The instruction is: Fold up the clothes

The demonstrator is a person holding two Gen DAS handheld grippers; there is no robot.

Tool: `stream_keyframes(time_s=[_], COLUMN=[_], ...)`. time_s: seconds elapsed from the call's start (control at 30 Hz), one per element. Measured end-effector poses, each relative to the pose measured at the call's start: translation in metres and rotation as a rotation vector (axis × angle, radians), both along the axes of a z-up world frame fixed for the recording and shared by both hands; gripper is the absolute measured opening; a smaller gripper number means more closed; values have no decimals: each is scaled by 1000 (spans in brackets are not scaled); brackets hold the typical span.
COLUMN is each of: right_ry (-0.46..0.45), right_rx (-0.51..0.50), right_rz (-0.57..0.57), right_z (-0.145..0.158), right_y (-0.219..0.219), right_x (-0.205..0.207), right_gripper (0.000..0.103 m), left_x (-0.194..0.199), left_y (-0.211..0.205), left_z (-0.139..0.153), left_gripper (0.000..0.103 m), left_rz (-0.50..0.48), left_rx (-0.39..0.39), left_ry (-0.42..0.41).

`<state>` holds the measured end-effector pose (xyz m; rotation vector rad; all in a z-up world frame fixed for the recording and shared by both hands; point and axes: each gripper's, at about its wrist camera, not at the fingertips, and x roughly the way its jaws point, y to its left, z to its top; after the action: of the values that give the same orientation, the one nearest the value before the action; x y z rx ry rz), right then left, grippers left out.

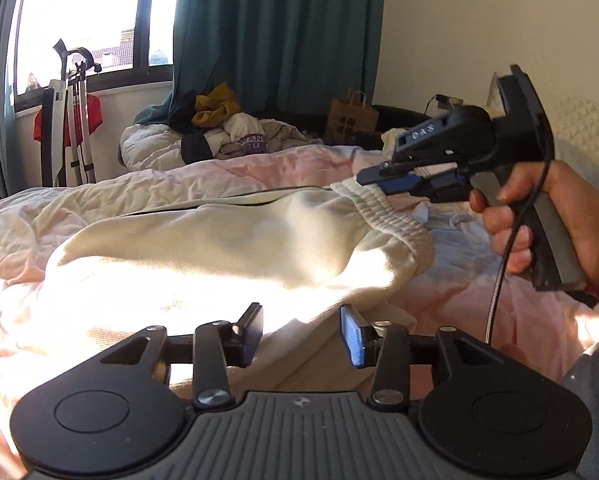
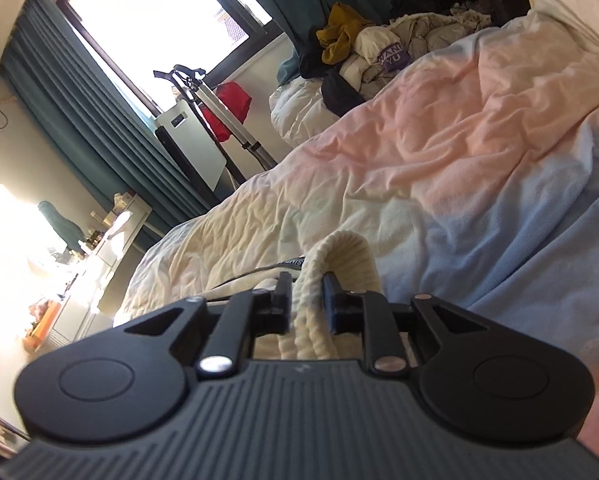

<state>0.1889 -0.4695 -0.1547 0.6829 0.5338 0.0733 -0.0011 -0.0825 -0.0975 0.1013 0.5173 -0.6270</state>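
A cream garment (image 1: 219, 248) lies spread on the bed, sunlit in the middle. Its ribbed band (image 1: 383, 220) rises off the quilt toward my right gripper (image 1: 375, 158), which a hand (image 1: 547, 224) holds at the right. In the right wrist view that ribbed band (image 2: 351, 252) loops up and fills the gap of the right gripper (image 2: 307, 296), with both pads against it. My left gripper (image 1: 301, 330) hovers at the near edge of the garment. Its jaws stand apart, and nothing is pinched between them.
The bed's pink and white quilt (image 1: 259, 176) is rumpled. A pile of clothes (image 1: 227, 128) sits at its far end, with a paper bag (image 1: 351, 116) beside it. A folding rack (image 1: 71, 128) stands under the window by teal curtains (image 1: 275, 32). A quilted pillow (image 1: 579, 128) lies at the right.
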Motion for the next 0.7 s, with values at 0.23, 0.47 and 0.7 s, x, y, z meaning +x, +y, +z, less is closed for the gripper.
stream_keyframes(time_s=[0.23, 0.47, 0.7], right_ry=[-10, 142, 278], right_rx=[9, 54, 106], right_rz=[2, 34, 70], right_z=[8, -20, -56], right_y=[18, 33, 49], right_x=[-43, -60, -33], right_gripper=[84, 86, 88], left_x=[9, 40, 76], left_y=[46, 109, 139], left_z=[25, 26, 4], left_gripper=[81, 83, 86], left_rz=[142, 347, 454], left_rx=[-116, -204, -229], left_ry=[101, 277, 415])
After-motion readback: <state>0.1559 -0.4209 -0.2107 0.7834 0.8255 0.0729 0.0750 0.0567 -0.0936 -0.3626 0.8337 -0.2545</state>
